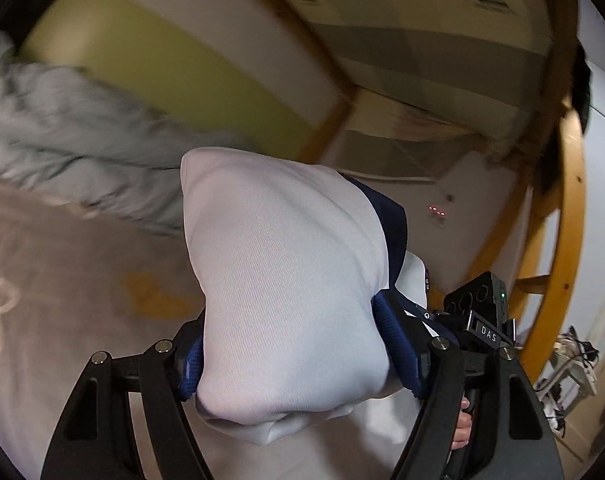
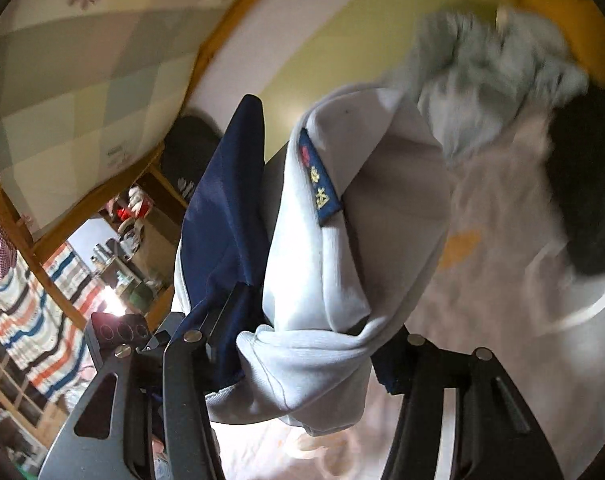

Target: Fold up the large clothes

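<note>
Jaws of two grippers (image 1: 290, 356) (image 2: 302, 356) clamp seemingly one garment (image 1: 278, 280).

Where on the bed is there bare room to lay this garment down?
Bare pink sheet lies below the grey blanket, left of the held white garment. In the right view, the strip between blanket and black item is crowded.

blurred: grey fluffy cloth (image 1: 62, 128) | hidden: right gripper's (image 2: 302, 344) jaws under white garment (image 2: 322, 240) | cut off: garment's lower part | unreadable: blue label (image 2: 318, 178)
</note>
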A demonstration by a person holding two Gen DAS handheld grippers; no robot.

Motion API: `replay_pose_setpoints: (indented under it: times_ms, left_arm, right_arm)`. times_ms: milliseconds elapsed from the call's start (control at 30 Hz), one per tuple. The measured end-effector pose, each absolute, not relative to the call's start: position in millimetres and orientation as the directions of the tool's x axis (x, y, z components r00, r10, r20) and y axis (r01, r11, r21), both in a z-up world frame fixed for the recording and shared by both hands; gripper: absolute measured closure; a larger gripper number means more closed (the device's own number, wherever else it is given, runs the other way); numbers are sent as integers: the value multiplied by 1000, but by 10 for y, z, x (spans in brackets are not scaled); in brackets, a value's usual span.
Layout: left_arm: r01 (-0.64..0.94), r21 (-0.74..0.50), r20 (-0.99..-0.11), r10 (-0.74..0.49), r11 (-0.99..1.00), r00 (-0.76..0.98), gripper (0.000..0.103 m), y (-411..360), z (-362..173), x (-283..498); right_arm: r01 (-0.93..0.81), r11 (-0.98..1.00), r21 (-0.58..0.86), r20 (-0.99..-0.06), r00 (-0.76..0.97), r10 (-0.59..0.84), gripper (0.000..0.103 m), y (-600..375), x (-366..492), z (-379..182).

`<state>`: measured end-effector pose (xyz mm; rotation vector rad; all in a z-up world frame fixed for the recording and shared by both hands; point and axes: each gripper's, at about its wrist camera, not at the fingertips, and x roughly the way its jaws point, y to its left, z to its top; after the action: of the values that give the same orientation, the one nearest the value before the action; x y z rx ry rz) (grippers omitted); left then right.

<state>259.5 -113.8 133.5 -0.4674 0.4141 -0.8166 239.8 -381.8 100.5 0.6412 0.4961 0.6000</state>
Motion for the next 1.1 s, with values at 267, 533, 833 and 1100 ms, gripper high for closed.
replay_pose_setpoints:
  times_ms: [267,533,833,1100]
  left_arm:
    - [693,-563,-126,-875,451,467,27,-2804,1472,3191]
    - [552,-633,-374,-838,543,397,27,-4232,349,4234]
    - [519,-552,-431,-756,652,492,13,-4450,-215,4337]
    - [581,-428,-368,-720,693,588,8,-4063,153,3937]
  right_arm:
    - [-254,740,623,-200,863,464,49,-5372,2312,1307]
    - [11,736,677,-328,899,289,49,-6532,3088,325]
    - [87,747,659,-404,879,254,41,-6739,3354,-378]
    - [257,874,412,-426,903,-65,30,-6378,3047,68]
